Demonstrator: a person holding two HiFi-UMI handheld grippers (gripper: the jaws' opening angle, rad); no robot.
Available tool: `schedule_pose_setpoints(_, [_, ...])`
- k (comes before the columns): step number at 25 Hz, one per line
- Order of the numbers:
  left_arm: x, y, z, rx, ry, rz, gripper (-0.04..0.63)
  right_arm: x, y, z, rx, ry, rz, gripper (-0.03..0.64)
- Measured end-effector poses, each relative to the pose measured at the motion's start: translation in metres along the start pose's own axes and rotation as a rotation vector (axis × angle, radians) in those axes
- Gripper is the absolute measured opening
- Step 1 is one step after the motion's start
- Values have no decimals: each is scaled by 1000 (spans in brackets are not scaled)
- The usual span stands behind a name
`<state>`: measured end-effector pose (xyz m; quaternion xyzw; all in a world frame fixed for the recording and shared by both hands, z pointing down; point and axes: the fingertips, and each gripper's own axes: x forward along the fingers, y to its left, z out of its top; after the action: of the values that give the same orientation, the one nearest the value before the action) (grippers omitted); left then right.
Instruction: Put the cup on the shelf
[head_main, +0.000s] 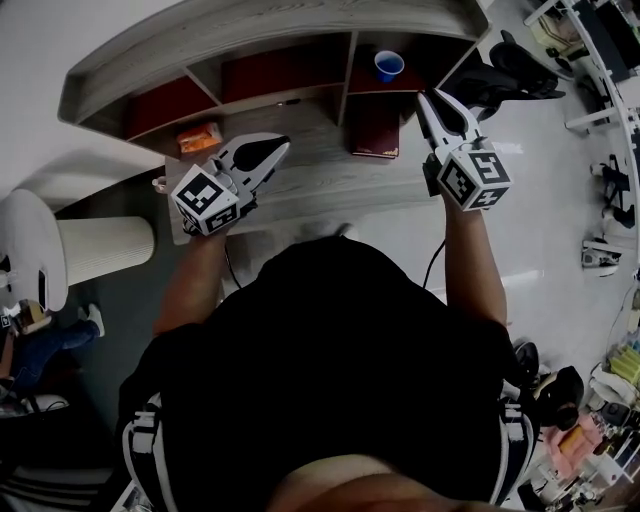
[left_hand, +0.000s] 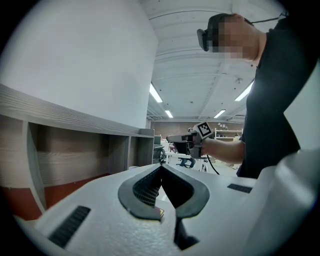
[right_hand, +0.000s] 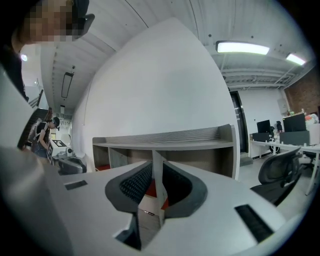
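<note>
Right gripper (head_main: 430, 96): jaws drawn in to a narrow slit, nothing between them; its own view (right_hand: 152, 162) shows only the shelf divider beyond the tips. It is held about level, pointing at the shelf (head_main: 250, 30). Cup (head_main: 388, 65): blue, upright, in the shelf's end compartment, just ahead of the right gripper's tips and slightly to their left, not touching them. Left gripper (head_main: 283, 148): jaws together, empty (left_hand: 161, 167), well to the left of the cup. Dark red book (head_main: 375, 130) lies on the desk beside the right gripper.
</note>
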<state>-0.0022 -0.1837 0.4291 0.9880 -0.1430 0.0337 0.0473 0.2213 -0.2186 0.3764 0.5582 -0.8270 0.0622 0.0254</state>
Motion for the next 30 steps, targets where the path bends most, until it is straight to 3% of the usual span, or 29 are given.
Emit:
schedule_pose_setpoints(7, [-17, -9, 1, 3, -7, -50, 17, -21, 27, 25, -23, -79, -34, 48])
schedule_pose_setpoints(13, [-24, -17, -4, -4, -6, -79, 17, -33, 52, 24, -23, -52, -17, 46])
schedule_pose_setpoints(22, [-46, -18, -4, -6, -14, -84, 17, -58, 84, 39, -27, -132, -54, 41])
schedule_pose_setpoints(30, [-52, -26, -9, -4, -14, -95, 17, -74, 109, 40, 8, -157, -36, 40])
